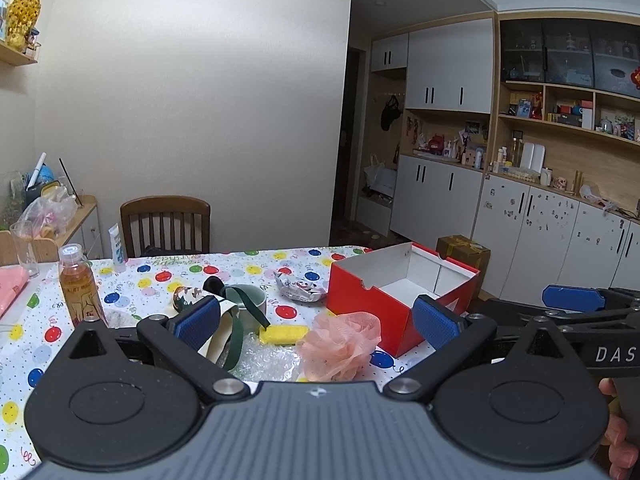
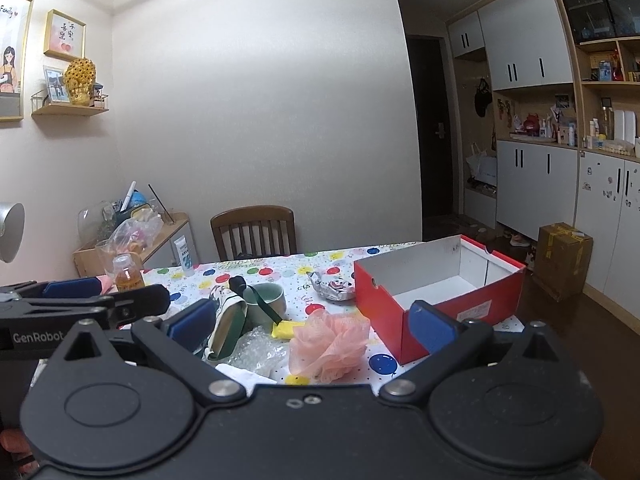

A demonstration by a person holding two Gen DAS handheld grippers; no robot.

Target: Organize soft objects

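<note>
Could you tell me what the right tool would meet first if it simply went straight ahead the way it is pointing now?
Most likely the pink bath pouf, which lies between the open fingers of the right tool on the table. Depth is uncertain; if it runs higher, it could pass over it toward the green cup.

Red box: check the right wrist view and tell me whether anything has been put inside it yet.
No. The red box shows only its bare white floor and walls, and the pink bath pouf lies on the tablecloth beside it.

Both views are taken from just above the near table edge, faced toward the red box [image 1: 394,300] [image 2: 434,292]. The box and the clutter left of it are shared.
</note>
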